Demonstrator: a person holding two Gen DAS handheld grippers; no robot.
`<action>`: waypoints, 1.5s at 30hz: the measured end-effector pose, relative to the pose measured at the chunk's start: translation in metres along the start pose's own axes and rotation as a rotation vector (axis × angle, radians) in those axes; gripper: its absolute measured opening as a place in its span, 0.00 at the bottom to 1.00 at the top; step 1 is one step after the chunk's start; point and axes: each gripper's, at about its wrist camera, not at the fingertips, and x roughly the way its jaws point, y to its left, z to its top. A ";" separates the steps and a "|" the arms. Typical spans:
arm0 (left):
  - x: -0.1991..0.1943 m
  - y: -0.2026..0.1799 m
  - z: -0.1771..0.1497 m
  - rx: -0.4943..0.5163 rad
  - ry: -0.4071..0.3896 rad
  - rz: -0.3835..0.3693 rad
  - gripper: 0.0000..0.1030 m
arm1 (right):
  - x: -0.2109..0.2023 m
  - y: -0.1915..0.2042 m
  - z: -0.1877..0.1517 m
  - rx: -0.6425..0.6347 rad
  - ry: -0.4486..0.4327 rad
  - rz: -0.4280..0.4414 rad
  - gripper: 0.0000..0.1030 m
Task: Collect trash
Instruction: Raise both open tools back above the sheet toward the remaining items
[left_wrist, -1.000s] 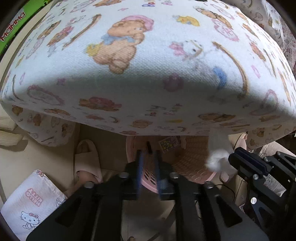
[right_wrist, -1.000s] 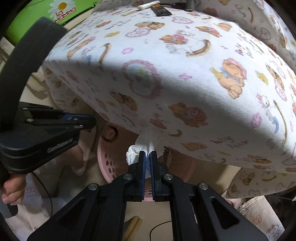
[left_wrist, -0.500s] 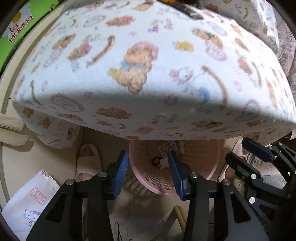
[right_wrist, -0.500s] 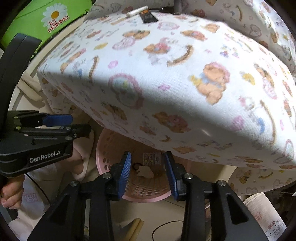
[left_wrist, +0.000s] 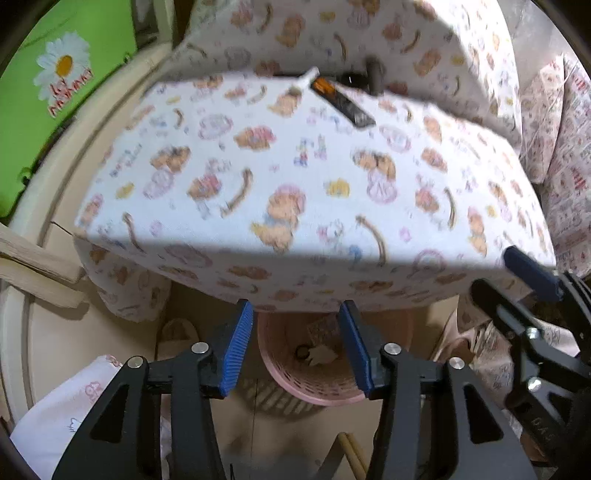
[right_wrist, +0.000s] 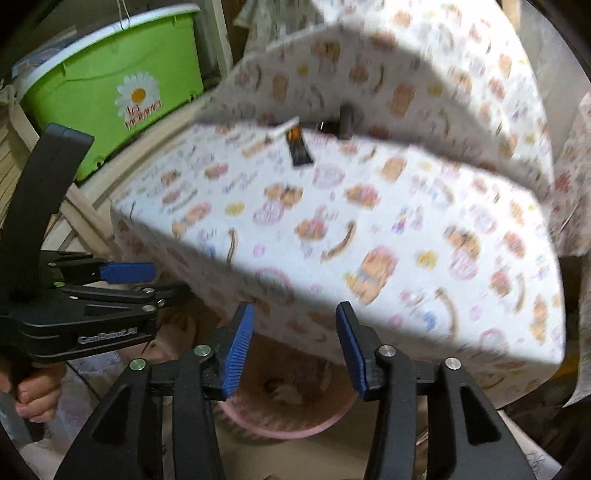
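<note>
A pink plastic basket stands on the floor under the front edge of a cushion with a bear print. White crumpled tissue and a small printed wrapper lie inside it. My left gripper is open and empty above the basket. My right gripper is open and empty above the same basket. A dark wrapper and a white stick lie at the far end of the cushion, also in the right wrist view. The right gripper shows at the left view's right edge.
A green tub with a daisy logo stands at the back left. A slipper and a Hello Kitty tissue pack lie on the floor left of the basket. Printed pillows are at the right.
Both grippers opened wider and rose and pulled back from the basket. The tissue that the right gripper held a second ago now lies in the basket.
</note>
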 end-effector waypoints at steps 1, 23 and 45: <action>-0.004 0.001 0.002 -0.006 -0.017 0.011 0.46 | -0.006 -0.001 0.002 0.003 -0.037 -0.010 0.53; -0.044 0.013 0.025 -0.042 -0.243 0.102 0.82 | -0.028 -0.018 0.032 0.053 -0.206 -0.082 0.65; -0.056 0.027 0.131 -0.012 -0.377 0.138 0.91 | -0.014 -0.074 0.098 0.072 -0.237 -0.107 0.68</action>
